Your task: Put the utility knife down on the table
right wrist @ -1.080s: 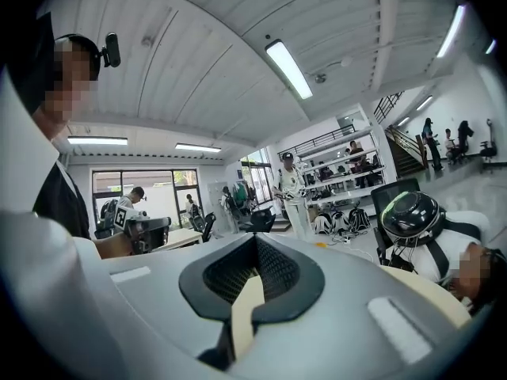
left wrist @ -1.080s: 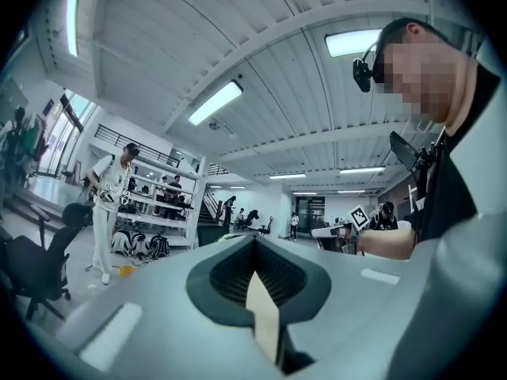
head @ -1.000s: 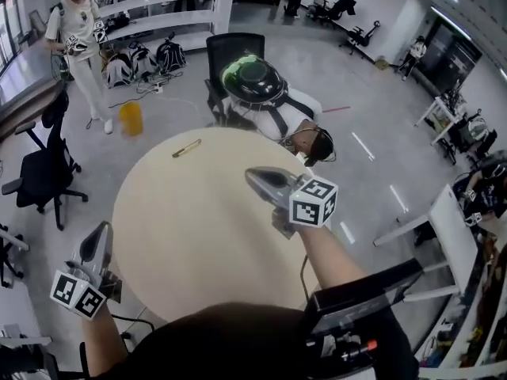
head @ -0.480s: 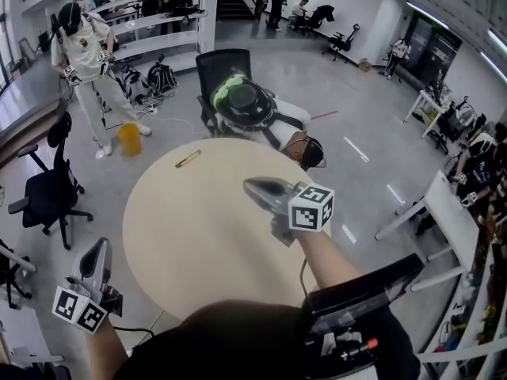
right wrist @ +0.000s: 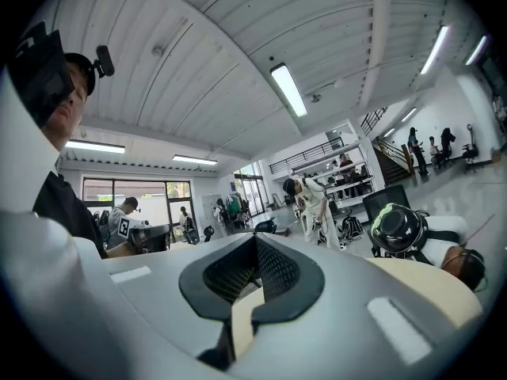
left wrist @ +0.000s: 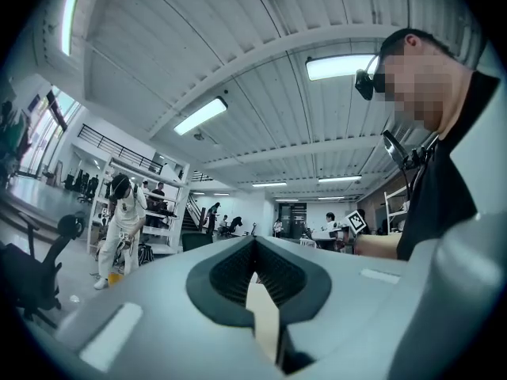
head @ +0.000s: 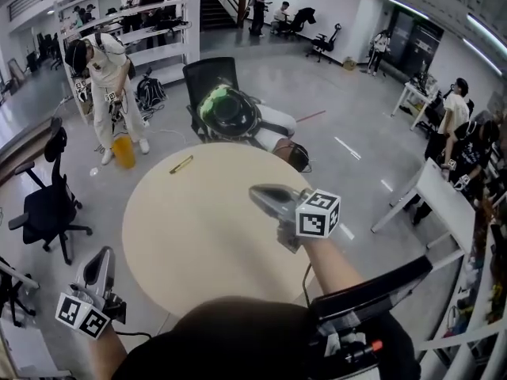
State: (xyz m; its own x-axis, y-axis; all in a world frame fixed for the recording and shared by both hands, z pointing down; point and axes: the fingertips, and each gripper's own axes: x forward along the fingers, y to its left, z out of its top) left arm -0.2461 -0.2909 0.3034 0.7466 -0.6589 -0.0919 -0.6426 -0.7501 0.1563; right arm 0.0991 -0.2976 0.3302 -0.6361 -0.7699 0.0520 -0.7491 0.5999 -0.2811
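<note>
We hold both tongs empty. The left tongs (head: 101, 253) hang just outside the near-left rim of the round beige bench (head: 190, 236), over the grey floor (head: 348, 109). Their jaws are pressed together with nothing between them. In the left gripper view the two dark ribbed pads meet in a point. The right tongs (head: 255, 190) hover above the right half of the bench, pointing towards its far side. Their jaws are likewise closed on nothing, and the pads meet the same way in the right gripper view.

The slim yellow utility knife (head: 181, 164) lies flat and slanted on the bench, close to its far-left rim. It is well apart from both tongs and touched by neither.

Beyond the far edge of the bench stands a black office chair (head: 207, 70). Between that chair and the bench, a rounded black-and-green helmet-like thing (head: 226, 111) rests on a white bundle with black straps (head: 273, 125). Just off the far-right rim of the bench lies a dark headset-like thing (head: 297, 155); we cannot tell more about it.

Out past the far-left side of the bench, a yellow bucket (head: 123, 150) stands on the floor. Beside it is a person in pale clothes (head: 107, 77) with the head bent down. A second black wheeled office chair (head: 47, 204) stands to the left of the bench, apart from it.
</note>
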